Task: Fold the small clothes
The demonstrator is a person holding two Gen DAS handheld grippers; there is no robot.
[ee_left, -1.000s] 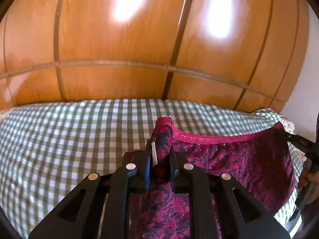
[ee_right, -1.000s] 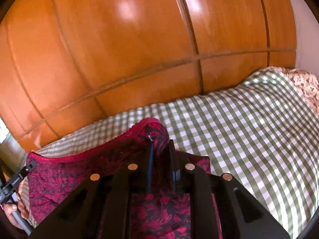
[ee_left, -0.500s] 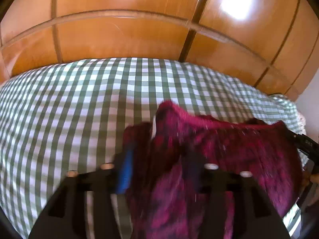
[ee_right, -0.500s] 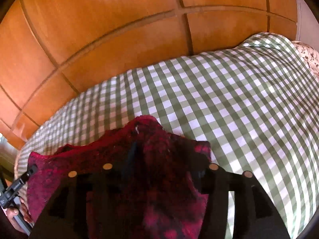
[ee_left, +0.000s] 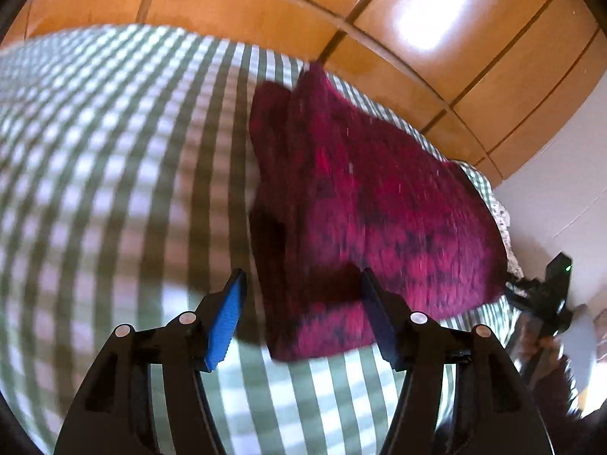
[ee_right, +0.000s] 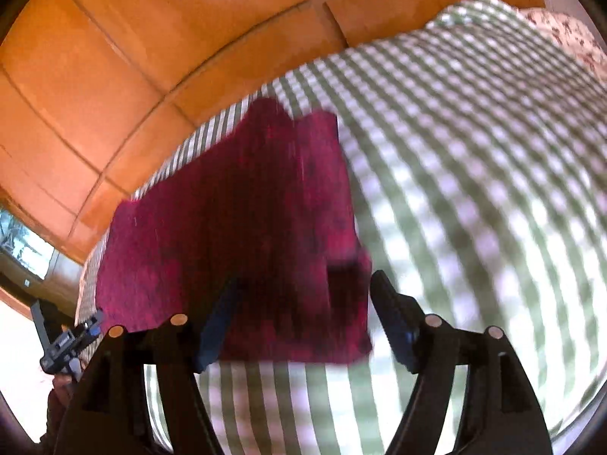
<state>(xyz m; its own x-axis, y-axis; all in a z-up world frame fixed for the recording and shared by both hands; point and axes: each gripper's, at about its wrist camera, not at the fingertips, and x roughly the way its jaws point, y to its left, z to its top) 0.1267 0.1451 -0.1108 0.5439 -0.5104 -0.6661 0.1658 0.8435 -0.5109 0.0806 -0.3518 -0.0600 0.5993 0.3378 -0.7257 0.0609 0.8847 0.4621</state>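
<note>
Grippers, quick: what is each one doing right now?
Left gripper: open, holding nothing; jaws have just closed slightly.
Right gripper: open, holding nothing; jaws have just closed slightly.

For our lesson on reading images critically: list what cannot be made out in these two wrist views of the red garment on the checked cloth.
- Red garment: its pattern and trim, left wrist view, motion blur.
- Its near edge, right wrist view: partly behind the gripper fingers.
- Checked cloth: weave smeared by blur.
- Person's hand: cut off at the left wrist view's edge.

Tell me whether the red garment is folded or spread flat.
Folded, loosely: the red garment lies doubled on the checked cloth, one layer over another; blur hides finer detail.
</note>
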